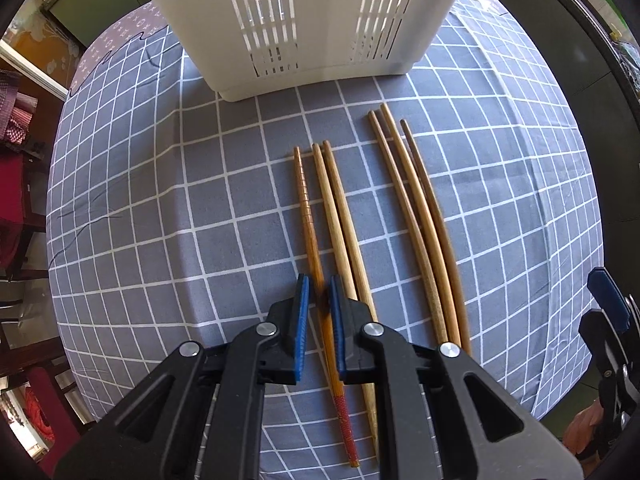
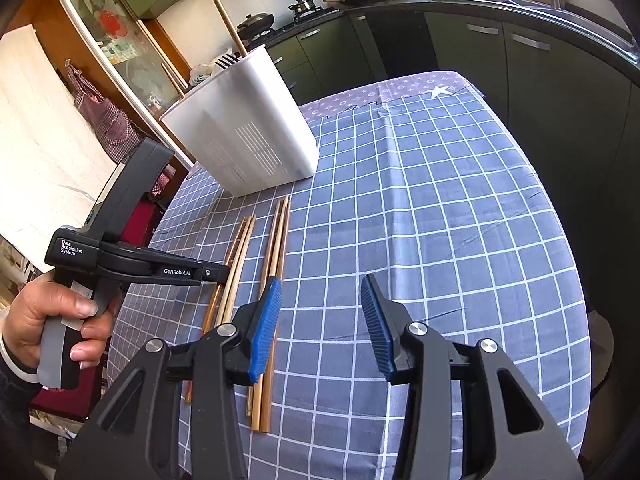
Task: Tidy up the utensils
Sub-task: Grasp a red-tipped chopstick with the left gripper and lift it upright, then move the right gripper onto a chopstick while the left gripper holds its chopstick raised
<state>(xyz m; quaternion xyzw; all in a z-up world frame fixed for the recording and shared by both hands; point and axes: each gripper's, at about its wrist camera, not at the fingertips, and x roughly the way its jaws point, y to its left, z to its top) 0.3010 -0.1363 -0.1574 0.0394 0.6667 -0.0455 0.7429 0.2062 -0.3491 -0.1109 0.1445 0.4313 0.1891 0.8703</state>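
Several wooden chopsticks lie on the checked tablecloth in two groups of three. The left group (image 1: 340, 216) includes an orange chopstick with a red end (image 1: 310, 232); the right group (image 1: 424, 220) is darker. My left gripper (image 1: 319, 288) straddles the orange chopstick with its jaws narrowly apart, pads beside it. A white slotted utensil holder (image 1: 300, 20) stands behind them; it also shows in the right wrist view (image 2: 244, 136). My right gripper (image 2: 320, 300) is open and empty, hovering right of the chopsticks (image 2: 276, 256). The left gripper's body (image 2: 132, 264) shows at left.
The table (image 2: 440, 220) carries a blue-grey checked cloth, with its edge close at the left and right. Kitchen cabinets and a counter with pots stand behind. A forked utensil (image 2: 224, 62) sticks out of the holder.
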